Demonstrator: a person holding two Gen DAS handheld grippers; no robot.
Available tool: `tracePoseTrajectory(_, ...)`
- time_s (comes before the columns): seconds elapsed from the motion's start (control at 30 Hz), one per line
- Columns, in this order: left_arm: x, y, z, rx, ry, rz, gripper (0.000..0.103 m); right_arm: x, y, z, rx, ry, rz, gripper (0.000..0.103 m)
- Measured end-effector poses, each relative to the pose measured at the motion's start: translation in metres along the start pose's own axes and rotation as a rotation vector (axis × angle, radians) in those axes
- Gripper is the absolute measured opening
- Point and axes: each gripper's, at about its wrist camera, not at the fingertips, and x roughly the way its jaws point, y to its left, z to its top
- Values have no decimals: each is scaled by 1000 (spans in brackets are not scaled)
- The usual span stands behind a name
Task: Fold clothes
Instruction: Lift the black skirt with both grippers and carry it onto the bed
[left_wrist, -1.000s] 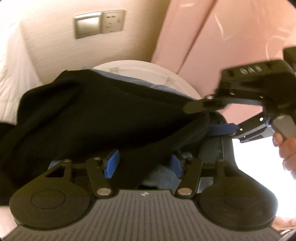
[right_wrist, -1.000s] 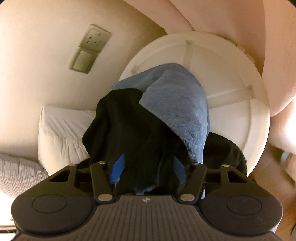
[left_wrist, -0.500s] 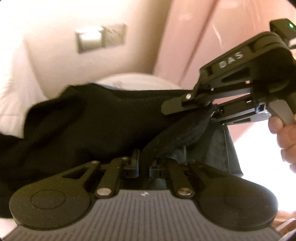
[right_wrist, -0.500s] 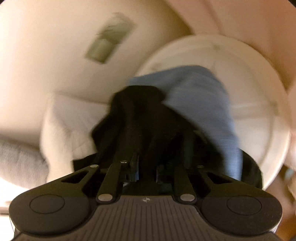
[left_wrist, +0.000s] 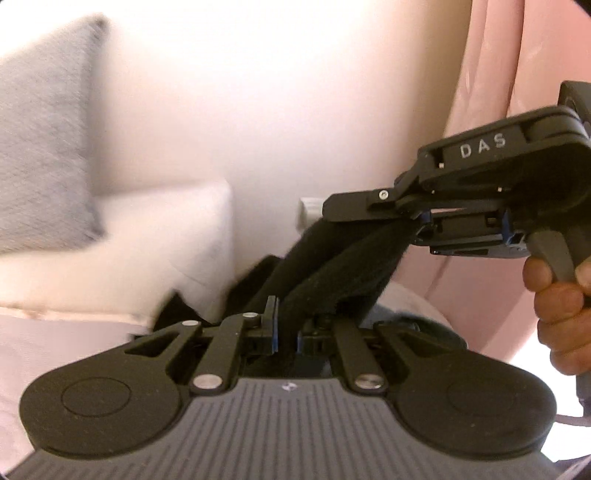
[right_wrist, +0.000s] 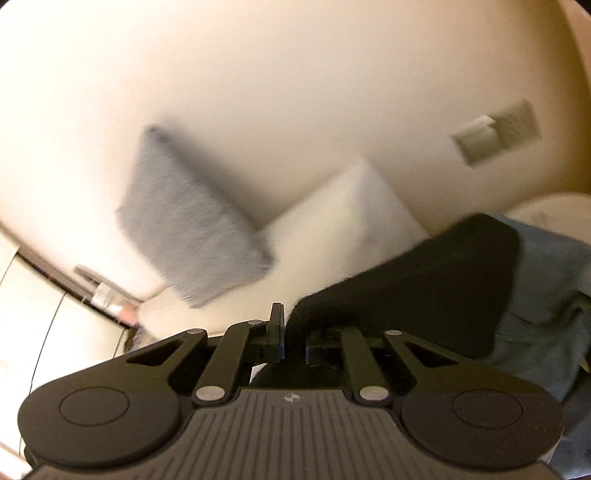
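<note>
Between the two grippers a black garment (left_wrist: 332, 266) is stretched, raised off the surface. Left gripper (left_wrist: 286, 334): fingers drawn together and clamped on a fold of the black cloth, which runs up and to the right from the pinch. Right gripper (left_wrist: 424, 221), seen from the left wrist view at upper right with "DAS" on its body, is gripped by the person's hand (left_wrist: 561, 314); its fingers are likewise pinched on the other end of the same cloth. From the right wrist view, the right gripper (right_wrist: 294, 345) holds the black garment (right_wrist: 424, 288) between nearly closed fingers, the cloth spreading to the right. A blue garment (right_wrist: 546, 295) lies beneath and beside the black one, touching it. Background: a grey pillow (right_wrist: 188, 229) leans against a cream wall (right_wrist: 295, 92), a white pillow (right_wrist: 343, 221) just beside it; a wall plate (right_wrist: 496, 133) sits at upper right; pink curtain (left_wrist: 517, 55) hangs at far right.
</note>
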Motion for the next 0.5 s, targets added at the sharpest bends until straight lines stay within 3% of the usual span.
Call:
tracePoseTrajectory(0.23, -154, 27, 4, -10, -261, 138, 6, -36, 124, -42, -218, -85, 143, 10)
tracePoseTrajectory(0.4, -287, 40, 5, 15, -414, 346, 6, -60, 224, -80, -354, -135, 296, 10)
tracePoseTrajectory(0.5, -355, 46, -6, -25, -441, 480, 6, -71, 289, -112, -402, -112, 425, 10)
